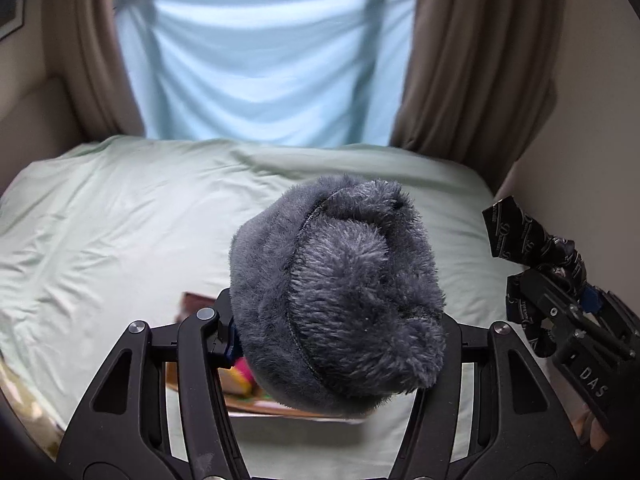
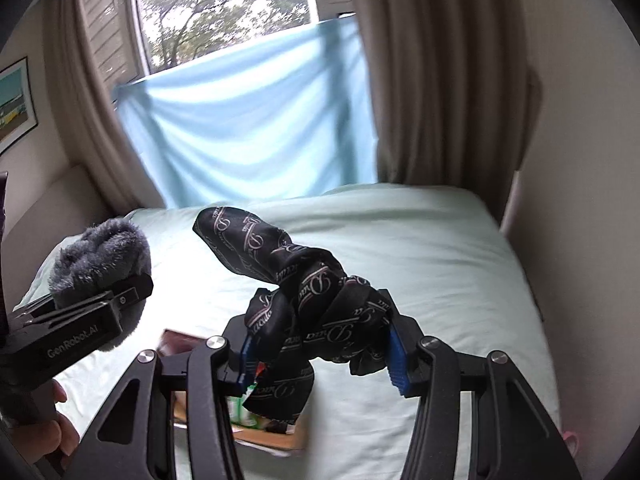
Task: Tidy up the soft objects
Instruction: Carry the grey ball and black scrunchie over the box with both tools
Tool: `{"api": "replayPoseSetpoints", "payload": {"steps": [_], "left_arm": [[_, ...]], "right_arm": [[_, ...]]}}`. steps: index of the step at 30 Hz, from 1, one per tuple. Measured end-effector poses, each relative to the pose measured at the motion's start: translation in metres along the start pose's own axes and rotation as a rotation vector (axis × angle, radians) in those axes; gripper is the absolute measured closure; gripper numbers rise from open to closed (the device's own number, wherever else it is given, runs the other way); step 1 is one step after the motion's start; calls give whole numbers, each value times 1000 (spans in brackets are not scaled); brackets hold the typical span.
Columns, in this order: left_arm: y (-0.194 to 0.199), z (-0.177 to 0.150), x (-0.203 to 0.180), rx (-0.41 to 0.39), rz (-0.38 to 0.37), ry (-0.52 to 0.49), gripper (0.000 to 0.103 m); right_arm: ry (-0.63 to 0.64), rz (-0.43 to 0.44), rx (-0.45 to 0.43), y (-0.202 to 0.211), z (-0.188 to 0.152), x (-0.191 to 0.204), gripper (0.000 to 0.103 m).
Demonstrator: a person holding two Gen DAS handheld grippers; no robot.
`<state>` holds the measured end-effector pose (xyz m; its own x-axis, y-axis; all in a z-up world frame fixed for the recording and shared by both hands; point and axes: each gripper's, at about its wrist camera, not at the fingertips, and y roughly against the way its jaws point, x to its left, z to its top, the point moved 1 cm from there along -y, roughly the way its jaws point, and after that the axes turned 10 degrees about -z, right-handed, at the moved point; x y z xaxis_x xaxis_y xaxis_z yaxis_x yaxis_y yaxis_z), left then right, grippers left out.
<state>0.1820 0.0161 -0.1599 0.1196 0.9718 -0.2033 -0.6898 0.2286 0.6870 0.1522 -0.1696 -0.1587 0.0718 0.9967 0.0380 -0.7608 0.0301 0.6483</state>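
My left gripper [image 1: 340, 340] is shut on a fluffy grey plush hat [image 1: 340, 292] and holds it above the bed; it also shows at the left of the right wrist view [image 2: 100, 260]. My right gripper [image 2: 320, 356] is shut on a black scarf with white script print [image 2: 304, 292], bunched and knotted between the blue pads [image 2: 396, 364]. The scarf and right gripper show at the right edge of the left wrist view [image 1: 536, 248]. Both items hang over an open cardboard box [image 2: 276, 436] that lies on the bed, mostly hidden behind them.
The bed has a pale green sheet [image 1: 120, 220]. A light blue cloth [image 1: 260, 60] hangs over the window between brown curtains [image 1: 480, 60]. Colourful items [image 1: 240, 380] lie in the box. A wall runs along the right.
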Motion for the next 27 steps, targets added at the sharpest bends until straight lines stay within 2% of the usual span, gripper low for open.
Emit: {"api": "replayPoseSetpoints", "payload": {"steps": [2, 9, 14, 18, 27], "left_arm": [[5, -4, 25, 18, 11, -1, 50], [-1, -25, 101, 98, -1, -4, 50], [-34, -42, 138, 185, -51, -40, 50], [-66, -59, 161, 251, -58, -87, 50], [-133, -85, 192, 363, -72, -68, 50]], "right_arm": [[5, 10, 31, -8, 0, 24, 56], [2, -4, 150, -29, -35, 84, 56], [-1, -39, 240, -67, -61, 116, 56], [-2, -48, 299, -97, -81, 131, 56], [27, -68, 401, -161, -116, 145, 56]]}}
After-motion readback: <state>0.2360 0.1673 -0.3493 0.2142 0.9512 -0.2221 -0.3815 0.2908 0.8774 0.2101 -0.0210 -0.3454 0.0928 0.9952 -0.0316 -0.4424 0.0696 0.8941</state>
